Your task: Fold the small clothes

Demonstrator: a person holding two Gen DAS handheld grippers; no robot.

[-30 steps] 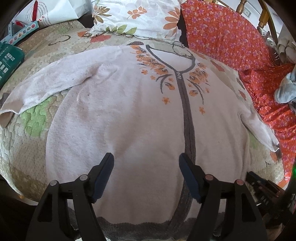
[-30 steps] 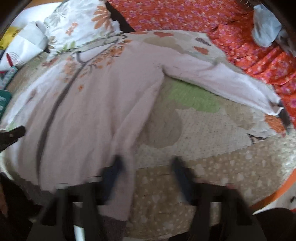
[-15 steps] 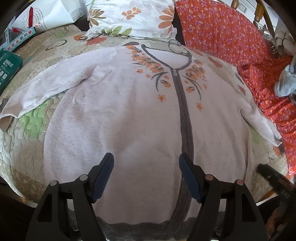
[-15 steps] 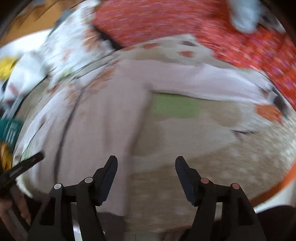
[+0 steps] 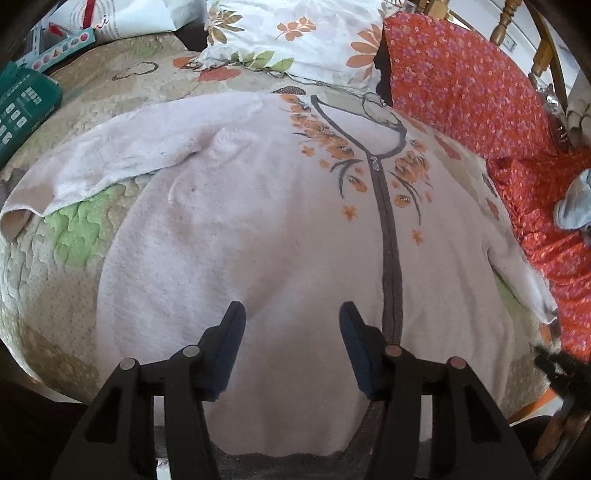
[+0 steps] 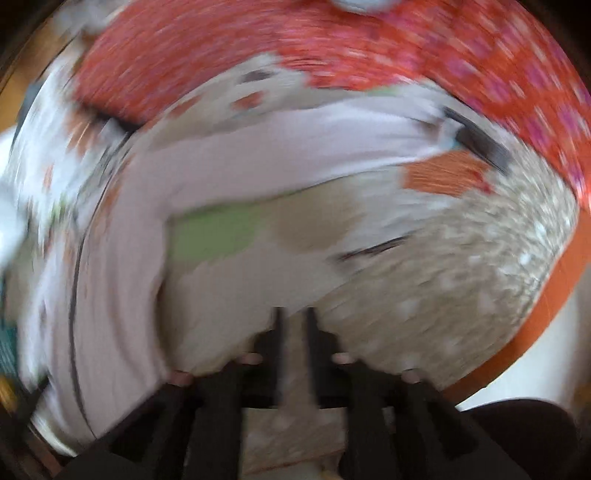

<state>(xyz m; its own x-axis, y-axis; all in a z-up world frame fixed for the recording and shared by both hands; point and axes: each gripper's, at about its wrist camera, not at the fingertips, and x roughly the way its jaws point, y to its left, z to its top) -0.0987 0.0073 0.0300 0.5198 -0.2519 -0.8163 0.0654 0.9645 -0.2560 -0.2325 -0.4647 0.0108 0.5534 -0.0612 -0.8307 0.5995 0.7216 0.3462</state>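
Observation:
A pale pink cardigan (image 5: 258, 229) with a grey placket and orange flower embroidery lies spread flat on a quilted bedspread (image 5: 74, 236), sleeves out to both sides. My left gripper (image 5: 291, 325) is open and empty, hovering over the lower hem area left of the placket. In the blurred right wrist view the cardigan (image 6: 122, 295) lies at left with its sleeve (image 6: 295, 144) stretched across the top. My right gripper (image 6: 294, 317) has its jaws nearly together over the quilt (image 6: 443, 266) beside the cardigan's side edge; whether it pinches cloth is unclear.
A floral pillow (image 5: 295, 33) and an orange flowered cover (image 5: 480, 92) lie beyond the cardigan. A teal box (image 5: 22, 110) sits at the far left. A light blue cloth (image 5: 572, 206) lies at right. The bed's front edge runs just below both grippers.
My right gripper has closed from wide open to nearly shut and swung right and down toward the quilt. The left gripper stays open and has barely moved.

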